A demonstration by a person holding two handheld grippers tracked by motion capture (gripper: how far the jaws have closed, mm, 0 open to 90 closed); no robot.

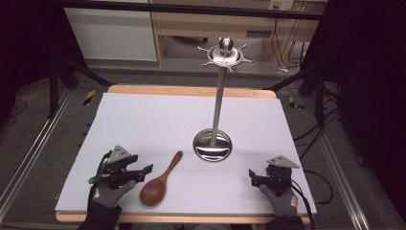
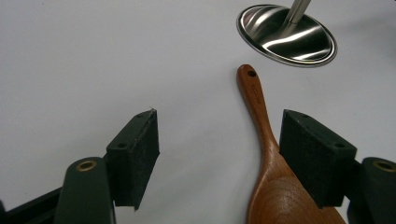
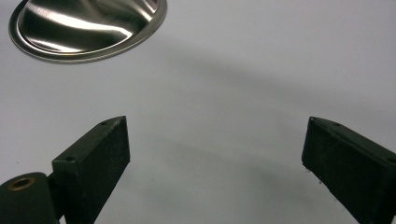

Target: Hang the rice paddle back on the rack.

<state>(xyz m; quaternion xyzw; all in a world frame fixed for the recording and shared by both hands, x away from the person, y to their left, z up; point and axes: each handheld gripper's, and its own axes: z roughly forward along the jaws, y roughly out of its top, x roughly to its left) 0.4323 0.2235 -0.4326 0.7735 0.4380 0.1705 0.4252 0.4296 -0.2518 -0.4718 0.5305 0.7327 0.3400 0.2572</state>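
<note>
The wooden spoon (image 1: 160, 181) was seen lying flat on the white table (image 1: 143, 120), its bowl at six o'clock and its handle pointing towards one o'clock, at the steel stand (image 1: 213, 143). The left gripper (image 1: 143, 171) was held wide open and empty just beside the spoon, at its nine o'clock. The right gripper (image 1: 252, 178) was likewise open and empty, well apart. The handle would best be straddled squarely at the neck before the jaws were closed.
</note>
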